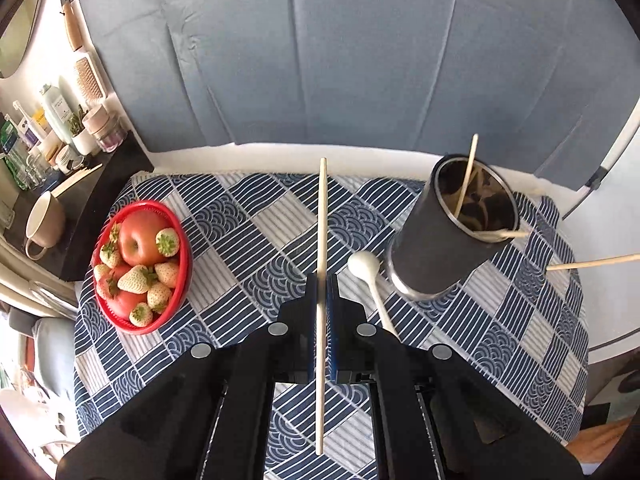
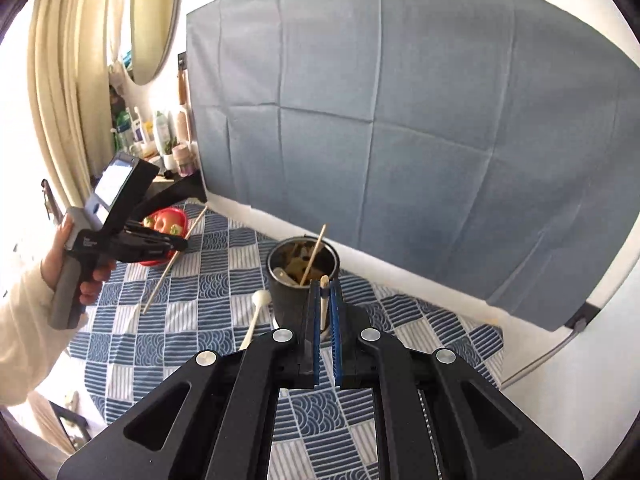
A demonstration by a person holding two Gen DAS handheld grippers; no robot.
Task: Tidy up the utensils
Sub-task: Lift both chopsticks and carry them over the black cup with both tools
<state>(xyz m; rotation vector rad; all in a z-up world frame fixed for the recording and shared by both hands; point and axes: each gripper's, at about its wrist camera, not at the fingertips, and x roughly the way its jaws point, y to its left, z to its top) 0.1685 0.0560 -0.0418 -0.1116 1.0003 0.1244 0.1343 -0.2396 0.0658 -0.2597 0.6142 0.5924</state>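
My left gripper point(image 1: 321, 280) is shut on a wooden chopstick point(image 1: 322, 216) and holds it above the table, left of the dark metal utensil cup point(image 1: 448, 236). It also shows in the right wrist view point(image 2: 176, 245) with its chopstick point(image 2: 176, 258). The cup point(image 2: 298, 292) holds one chopstick point(image 2: 314, 256) that leans on its rim. My right gripper point(image 2: 325, 284) is shut on another chopstick point(image 2: 324, 300), just in front of the cup's rim. That chopstick also shows in the left wrist view point(image 1: 592, 262). A white spoon point(image 1: 370, 284) lies on the cloth beside the cup.
A red bowl point(image 1: 182, 248) of apples and strawberries stands at the table's left. The blue patterned cloth point(image 1: 248, 220) covers the table. A dark side shelf point(image 1: 100, 200) with a mug, bottles and jars is at the far left. A blue backdrop point(image 1: 340, 60) hangs behind.
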